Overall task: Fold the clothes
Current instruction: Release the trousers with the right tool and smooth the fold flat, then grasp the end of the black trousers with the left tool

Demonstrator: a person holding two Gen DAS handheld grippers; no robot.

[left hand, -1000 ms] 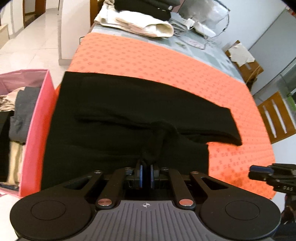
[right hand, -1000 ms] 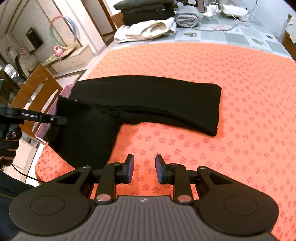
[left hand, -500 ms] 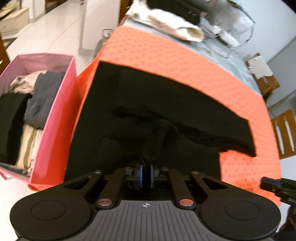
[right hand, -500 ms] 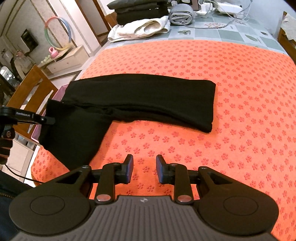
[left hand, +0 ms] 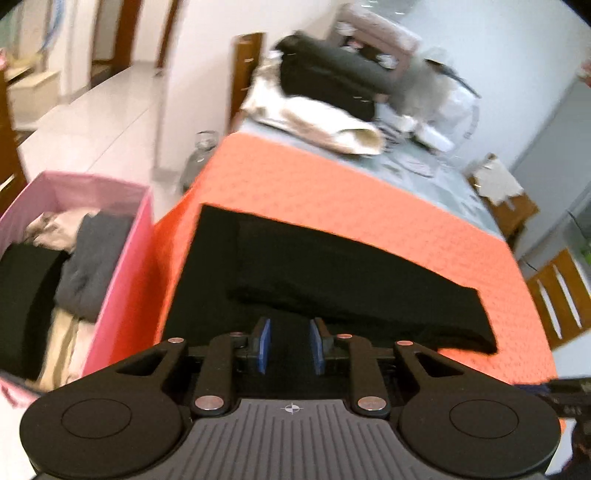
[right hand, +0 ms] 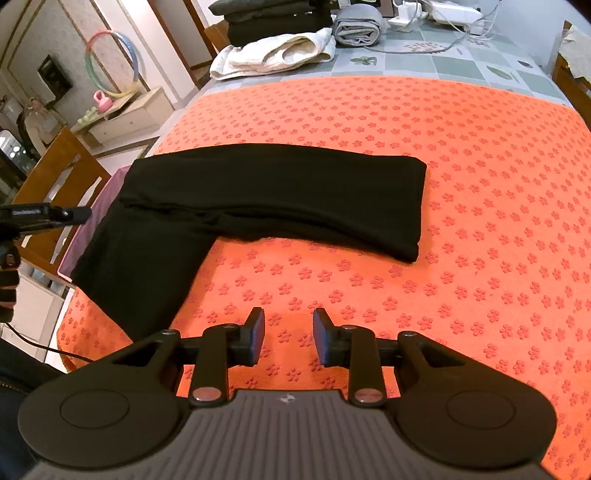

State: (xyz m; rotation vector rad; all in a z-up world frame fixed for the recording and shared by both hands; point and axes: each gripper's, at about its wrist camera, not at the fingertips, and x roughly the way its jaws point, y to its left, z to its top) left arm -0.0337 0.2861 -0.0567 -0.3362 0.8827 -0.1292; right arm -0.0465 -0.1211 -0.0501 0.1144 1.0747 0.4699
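You see black trousers (right hand: 273, 199) on an orange cloth (right hand: 461, 184) patterned with small flowers, beside a pink bin (left hand: 122, 295).

The counter (right hand: 517, 55) has a grey-green tiled top, and an orange flower-patterned cloth (right hand: 461, 240) covers its near part. A pair of black trousers (right hand: 277, 192) lies flat on the cloth, one folded leg running across it, the other part reaching the left edge and hanging slightly over. On the bare far end sit a cream garment (right hand: 277, 55), a stack of dark folded clothes (right hand: 273, 18) just behind it, a rolled grey item (right hand: 356, 27) beside them, and white cables (right hand: 436, 14).
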